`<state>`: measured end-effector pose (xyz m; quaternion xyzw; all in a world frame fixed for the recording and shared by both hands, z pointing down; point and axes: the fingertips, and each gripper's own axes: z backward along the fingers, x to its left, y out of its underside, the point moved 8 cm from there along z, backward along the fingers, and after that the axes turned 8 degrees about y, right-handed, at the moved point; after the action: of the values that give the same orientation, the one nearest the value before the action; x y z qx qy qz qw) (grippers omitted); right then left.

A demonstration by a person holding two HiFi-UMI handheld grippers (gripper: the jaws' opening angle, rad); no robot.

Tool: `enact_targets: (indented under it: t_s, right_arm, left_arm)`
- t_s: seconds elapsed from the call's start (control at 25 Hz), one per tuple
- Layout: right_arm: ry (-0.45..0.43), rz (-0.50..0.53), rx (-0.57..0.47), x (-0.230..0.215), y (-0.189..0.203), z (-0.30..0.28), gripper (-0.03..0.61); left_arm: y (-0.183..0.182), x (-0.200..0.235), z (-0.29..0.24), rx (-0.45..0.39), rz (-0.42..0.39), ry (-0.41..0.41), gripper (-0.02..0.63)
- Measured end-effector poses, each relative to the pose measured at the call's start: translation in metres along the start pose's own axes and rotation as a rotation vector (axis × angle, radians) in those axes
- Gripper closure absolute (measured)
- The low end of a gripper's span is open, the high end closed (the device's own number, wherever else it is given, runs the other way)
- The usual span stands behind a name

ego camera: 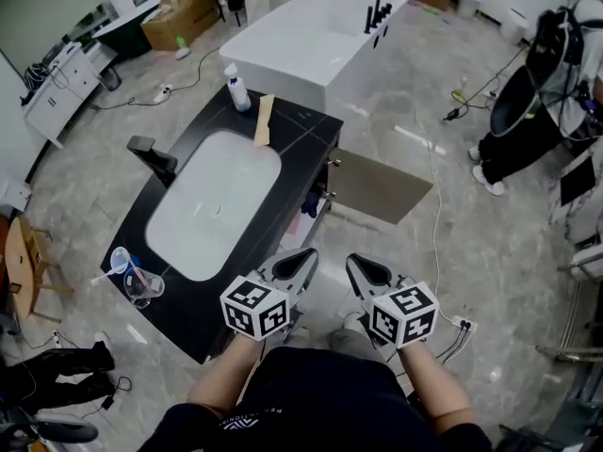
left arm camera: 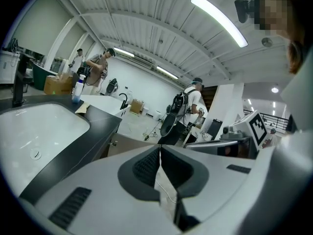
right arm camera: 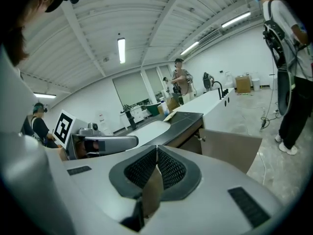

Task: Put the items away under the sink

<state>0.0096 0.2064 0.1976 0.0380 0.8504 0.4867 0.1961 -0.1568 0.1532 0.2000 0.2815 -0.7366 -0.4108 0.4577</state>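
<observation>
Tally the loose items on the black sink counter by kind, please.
Blue-and-white plastic spray bottle: 1
Tan flat packet: 1
Clear glass cup holding brushes: 1
Total: 3

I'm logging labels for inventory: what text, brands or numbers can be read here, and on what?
No text reads clearly.
White print on the shirt: too small to read.
Label on the spray bottle: too small to read.
Markers on the left claw and right claw: patterns, no letters.
</observation>
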Motion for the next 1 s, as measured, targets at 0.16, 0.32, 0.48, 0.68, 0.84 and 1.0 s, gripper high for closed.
enact_targets:
  t_s: [0.16, 0.32, 0.48, 0.68, 0.84, 1.0]
  right_arm:
    - [-0.032, 0.012, 0.007, -0.027, -0.011, 0.003, 0.541]
    - [-0.071, 0.026, 0.011, -0.048, -0.017, 0.005, 0.541]
    - [-0.117, 0.049, 0.015, -0.06, -0.02, 0.007, 0.541]
    - [-0.165, 0.08, 0.024, -0.072, -0.022, 0.008, 0.541]
    - [-0.19, 0.074, 0.031, -0.076, -0.021, 0.004, 0.541]
    - [-0.212, 0.079, 0.036, -0.076, -0.023, -0.003, 0.54]
  left_arm:
    - [-0.006, -0.01, -0.025, -0.023, 0.014, -0.018, 0.598]
    - [-0.007, -0.02, -0.043, -0.033, 0.007, -0.057, 0.598]
    - [-0.007, -0.028, -0.053, -0.056, 0.005, -0.1, 0.598]
    - [-0.003, -0.036, -0.061, -0.081, 0.008, -0.154, 0.598]
    - [0.002, -0.037, -0.058, -0.078, 0.01, -0.194, 0.598]
    - [0.002, -0.034, -0.055, -0.088, 0.017, -0.225, 0.598]
